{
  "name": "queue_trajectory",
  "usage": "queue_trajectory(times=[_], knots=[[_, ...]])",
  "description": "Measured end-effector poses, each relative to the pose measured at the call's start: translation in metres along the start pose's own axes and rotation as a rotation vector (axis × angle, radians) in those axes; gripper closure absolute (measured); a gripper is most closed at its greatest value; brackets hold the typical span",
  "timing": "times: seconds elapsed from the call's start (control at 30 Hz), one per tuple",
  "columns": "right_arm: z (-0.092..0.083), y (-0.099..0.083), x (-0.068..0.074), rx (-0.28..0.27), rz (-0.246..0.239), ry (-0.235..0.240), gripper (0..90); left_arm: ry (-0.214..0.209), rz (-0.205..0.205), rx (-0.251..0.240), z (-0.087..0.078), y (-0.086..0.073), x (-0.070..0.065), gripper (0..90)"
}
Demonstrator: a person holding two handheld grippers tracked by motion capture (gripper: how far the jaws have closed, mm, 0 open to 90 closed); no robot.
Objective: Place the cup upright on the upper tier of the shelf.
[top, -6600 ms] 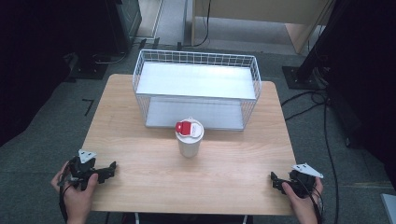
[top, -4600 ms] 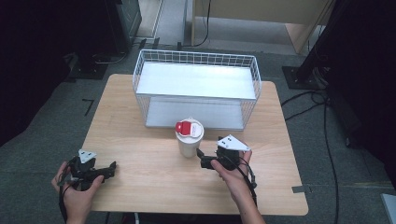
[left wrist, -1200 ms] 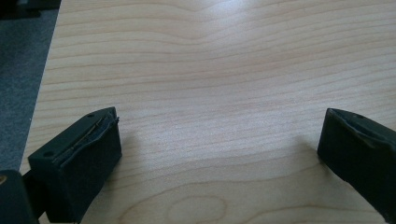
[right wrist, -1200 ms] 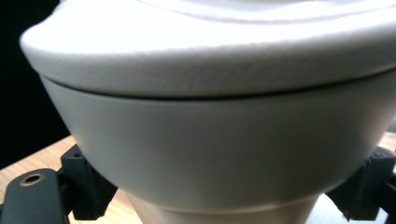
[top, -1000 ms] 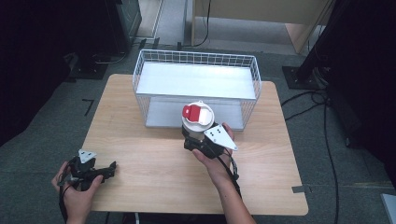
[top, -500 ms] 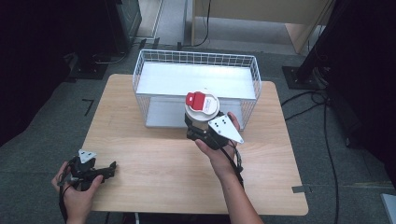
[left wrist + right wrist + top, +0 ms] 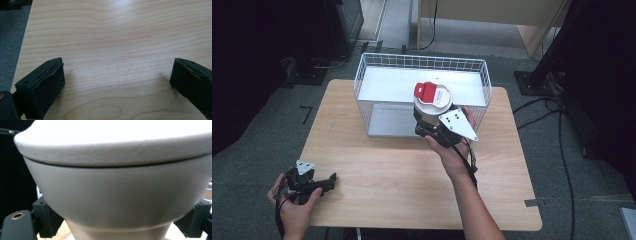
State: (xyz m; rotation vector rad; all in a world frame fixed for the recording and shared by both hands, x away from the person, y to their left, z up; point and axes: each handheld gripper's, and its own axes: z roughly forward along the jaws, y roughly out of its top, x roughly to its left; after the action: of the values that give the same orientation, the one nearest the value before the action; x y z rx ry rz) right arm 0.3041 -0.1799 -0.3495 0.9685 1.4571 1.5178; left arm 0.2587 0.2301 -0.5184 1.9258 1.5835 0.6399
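A white cup point(image 7: 431, 103) with a white lid and a red tab is held up in the air over the front edge of the wire basket point(image 7: 362, 80). My right gripper point(image 7: 431, 129) is shut on the cup's body below the lid, with a hand and forearm behind it. Seen from the right gripper view, the cup point(image 7: 112, 190) sits very close between the two black fingers point(image 7: 47, 220). My left gripper point(image 7: 324, 184) rests open on the wooden table point(image 7: 377, 180) near its front left corner. The left gripper view has nothing between the jaws, just wood point(image 7: 112, 50).
The white wire basket has a flat white floor point(image 7: 387, 85) and stands at the back middle of the table. Dark floor, cables point(image 7: 562, 150) and black stands point(image 7: 532, 80) surround the table. Bare wood lies between the two grippers.
My right gripper has lifted the cup off the table and carried it up and back toward the basket. The left gripper has stayed put.
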Motion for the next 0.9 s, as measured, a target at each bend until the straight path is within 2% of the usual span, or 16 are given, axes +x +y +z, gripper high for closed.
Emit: queue_trajectory(times=[0.23, 0.5, 0.9], knots=[[0.010, 0.010, -0.005, -0.008, -0.004, -0.017, 12.1, 0.000, 0.000, -0.001, 0.000, 0.000, 0.000, 0.0], [0.034, 0.026, -0.008, -0.014, -0.015, -0.027, 12.2, 0.000, 0.000, 0.000, 0.000, 0.000, 0.000, 0.0], [0.066, 0.030, -0.013, 0.015, -0.029, -0.064, 12.2, 0.000, -0.001, -0.001, 0.000, 0.000, 0.000, 0.0]])
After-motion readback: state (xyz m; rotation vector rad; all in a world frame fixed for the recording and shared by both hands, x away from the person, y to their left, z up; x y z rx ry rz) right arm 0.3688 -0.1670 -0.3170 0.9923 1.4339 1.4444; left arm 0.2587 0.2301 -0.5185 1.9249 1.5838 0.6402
